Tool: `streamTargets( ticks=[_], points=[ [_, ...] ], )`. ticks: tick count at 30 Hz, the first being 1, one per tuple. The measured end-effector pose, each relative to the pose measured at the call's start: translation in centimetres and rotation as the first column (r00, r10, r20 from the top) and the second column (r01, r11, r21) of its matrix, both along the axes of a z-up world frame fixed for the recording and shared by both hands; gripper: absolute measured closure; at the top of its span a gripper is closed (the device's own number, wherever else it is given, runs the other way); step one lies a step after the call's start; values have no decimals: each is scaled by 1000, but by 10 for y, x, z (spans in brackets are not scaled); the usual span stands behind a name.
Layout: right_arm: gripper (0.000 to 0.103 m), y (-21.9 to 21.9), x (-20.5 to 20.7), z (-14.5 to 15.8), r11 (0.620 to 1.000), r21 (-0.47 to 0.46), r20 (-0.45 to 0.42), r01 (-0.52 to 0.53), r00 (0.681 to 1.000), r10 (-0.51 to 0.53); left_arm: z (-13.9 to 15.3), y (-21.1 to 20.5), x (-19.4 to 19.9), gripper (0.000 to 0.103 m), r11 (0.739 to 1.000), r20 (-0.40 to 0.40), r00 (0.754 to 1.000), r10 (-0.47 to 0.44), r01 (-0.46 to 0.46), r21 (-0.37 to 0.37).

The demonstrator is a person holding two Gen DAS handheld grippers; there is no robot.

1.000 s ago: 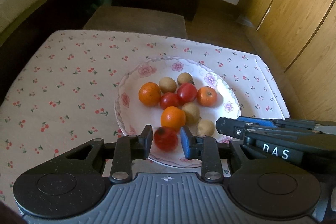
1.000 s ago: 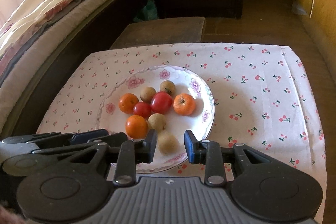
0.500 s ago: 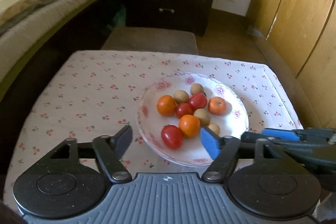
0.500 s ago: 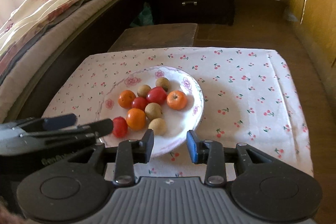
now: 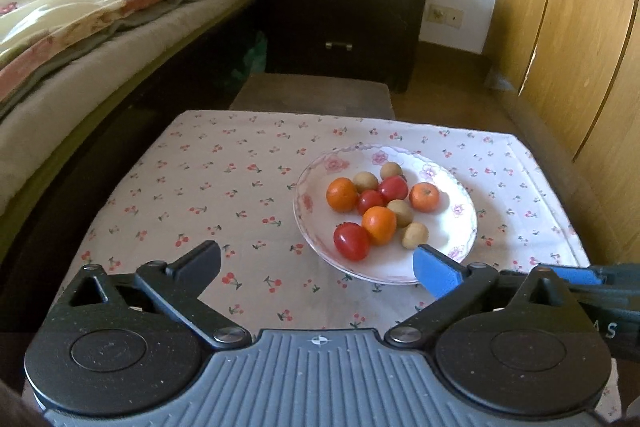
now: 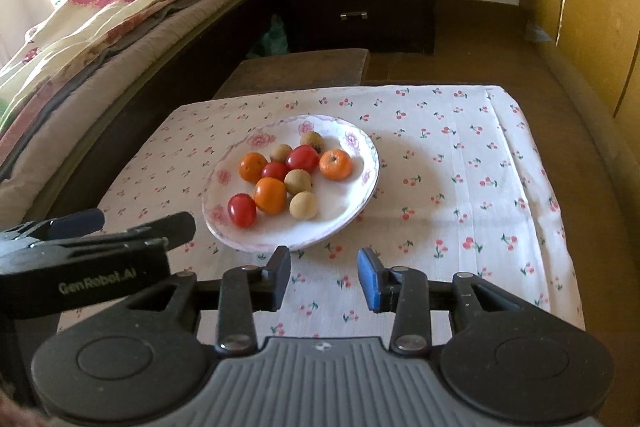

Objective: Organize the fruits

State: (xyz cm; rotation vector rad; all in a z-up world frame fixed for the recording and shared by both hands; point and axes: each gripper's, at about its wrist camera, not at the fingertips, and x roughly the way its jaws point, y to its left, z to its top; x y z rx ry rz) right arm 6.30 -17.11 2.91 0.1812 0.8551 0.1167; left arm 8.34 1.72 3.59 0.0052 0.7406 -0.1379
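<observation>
— What's different from a second ago?

— I've pulled my left gripper back from the plate. A second ago its jaws were closed around the red tomato; now they stand wide open and empty, and the tomato lies on the plate's near rim, touching an orange. My right gripper has also drawn back and hangs over the cloth just short of the plate, jaws apart with nothing between them.

— And the materials?

— The plate is glossy white ceramic, round, with a scalloped edge and pink flower prints. It sits on a counter covered by a thin white cloth printed with small red cherries. Each gripper is matte black plastic with a ribbed grey housing, and one finger of each carries a blue pad.

— How does the fruit look?

— All of it sits on the plate, clustered left of centre: three shiny oranges, three smooth red tomatoes, and four dull tan round fruits. Most touch a neighbour. The orange farthest right of the cluster shows a green stem scar.
</observation>
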Motion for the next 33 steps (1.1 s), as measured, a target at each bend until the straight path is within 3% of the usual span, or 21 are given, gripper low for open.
streamTargets(
  ticks=[11, 18, 33],
  points=[
    [64, 5, -31, 5, 999, 37, 15, 9, 1000, -10, -2, -2, -33, 0, 992, 22, 1000, 3, -6, 125],
    [63, 8, -47, 6, 999, 44, 15, 12, 1000, -13, -1, 6, -47, 0, 996, 13, 1000, 0, -1, 89],
    [60, 15, -63, 4, 999, 45, 6, -1, 1000, 1, 0, 2, -66, 0, 992, 33, 999, -30, 26, 124]
  ],
)
